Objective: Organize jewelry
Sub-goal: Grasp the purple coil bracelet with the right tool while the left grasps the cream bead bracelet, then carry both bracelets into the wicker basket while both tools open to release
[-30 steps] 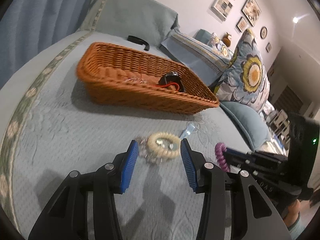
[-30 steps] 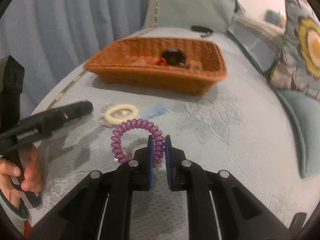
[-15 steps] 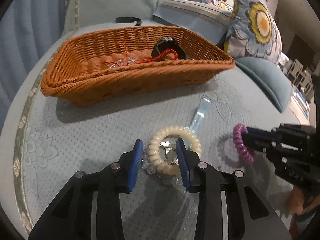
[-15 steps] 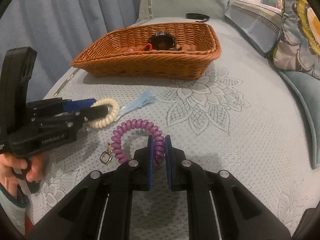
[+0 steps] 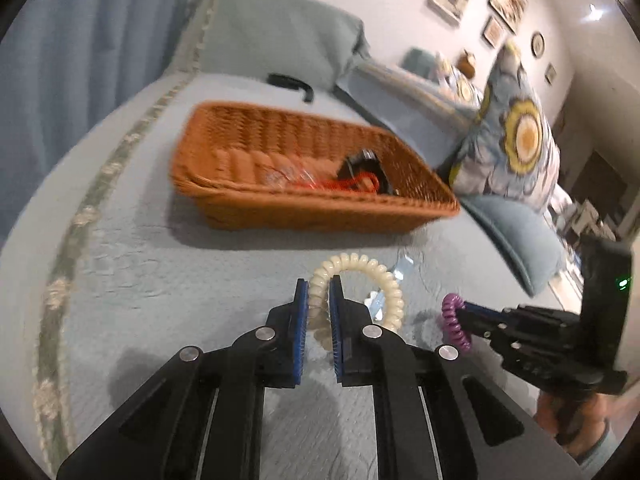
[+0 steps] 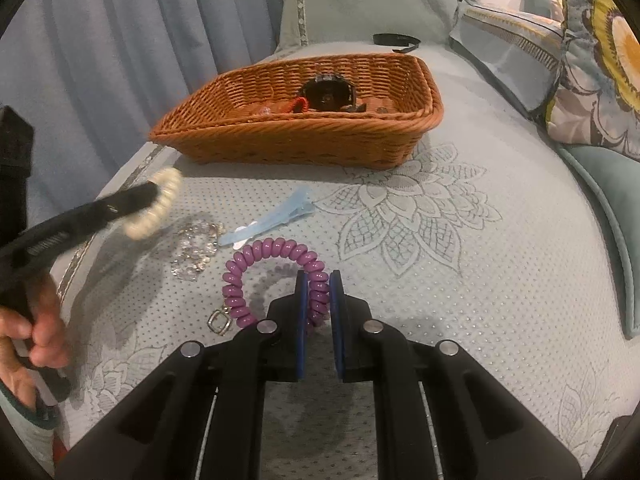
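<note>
Two spiral coil bracelets are being held above the bed (image 6: 500, 280). The left claw (image 5: 319, 308) is pinching the cream coil bracelet (image 5: 372, 276), a glossy ribbed ring, lifted off the quilt. The right claw (image 6: 319, 300) is pinching the purple coil bracelet (image 6: 256, 264), which is carrying a small metal clasp (image 6: 219, 322) at one end. The wicker basket (image 6: 304, 144) is sitting farther up the bed, holding a black round piece (image 6: 328, 94), a red cord (image 6: 298, 105) and something clear and sparkly. A crystal bracelet (image 6: 196, 246) and a pale blue hair clip (image 6: 272, 222) are lying on the quilt between basket and claws. Half a second ago the left claw was spread around the cream bracelet as it lay on the quilt; it is now pressed onto it.
</note>
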The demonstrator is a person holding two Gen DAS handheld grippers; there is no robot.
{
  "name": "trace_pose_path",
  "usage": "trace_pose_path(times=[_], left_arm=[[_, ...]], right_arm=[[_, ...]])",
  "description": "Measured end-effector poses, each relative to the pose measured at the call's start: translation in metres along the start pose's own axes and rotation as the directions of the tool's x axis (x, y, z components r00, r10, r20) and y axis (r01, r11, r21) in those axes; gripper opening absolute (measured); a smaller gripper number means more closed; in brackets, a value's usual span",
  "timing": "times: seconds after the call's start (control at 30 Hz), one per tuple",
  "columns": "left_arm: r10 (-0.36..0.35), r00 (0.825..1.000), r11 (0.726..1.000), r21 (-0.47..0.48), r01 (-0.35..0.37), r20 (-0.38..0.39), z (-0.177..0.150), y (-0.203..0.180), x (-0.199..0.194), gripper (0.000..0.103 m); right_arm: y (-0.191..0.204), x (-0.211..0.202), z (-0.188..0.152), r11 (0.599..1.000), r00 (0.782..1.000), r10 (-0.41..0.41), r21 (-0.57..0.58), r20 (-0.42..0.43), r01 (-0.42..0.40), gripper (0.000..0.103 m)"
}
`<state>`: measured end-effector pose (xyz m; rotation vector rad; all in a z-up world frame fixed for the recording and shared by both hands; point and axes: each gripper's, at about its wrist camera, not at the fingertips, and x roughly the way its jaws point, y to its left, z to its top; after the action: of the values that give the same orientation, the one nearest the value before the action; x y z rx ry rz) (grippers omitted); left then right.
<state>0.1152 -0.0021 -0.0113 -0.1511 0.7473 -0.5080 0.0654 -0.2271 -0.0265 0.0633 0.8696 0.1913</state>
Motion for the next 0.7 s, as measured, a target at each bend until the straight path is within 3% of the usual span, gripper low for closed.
trace_pose_path(times=[0.13,0.37,0.53,0.7], left_arm=[[0.014,0.999,1.000,-0.007,-0.013,0.034,-0.002,0.000,-0.019,0.009],[-0.005,0.991,1.000,0.009,0.004,0.135,0.011,-0.005,-0.048,0.009],[-0.017,0.977,0.999,0.039,0.009,0.214,0.041,-0.014,-0.063,0.009],[-0.001,0.968,0.998,0.067,-0.016,0.249,0.077,-0.019,-0.048,0.009]], right_arm=[[0.003,-0.004,0.000,1.000,1.000,0.000,-0.003,0.018,0.000,0.009],[0.008,-0.038,0.014,1.000,0.988,-0.022,-0.013,0.154,0.024,0.009],[0.012,-0.054,0.052,0.998,0.972,-0.044,-0.024,0.231,0.051,0.009],[0.019,-0.038,0.114,0.995,0.962,-0.075,-0.045,0.261,0.090,0.009]])
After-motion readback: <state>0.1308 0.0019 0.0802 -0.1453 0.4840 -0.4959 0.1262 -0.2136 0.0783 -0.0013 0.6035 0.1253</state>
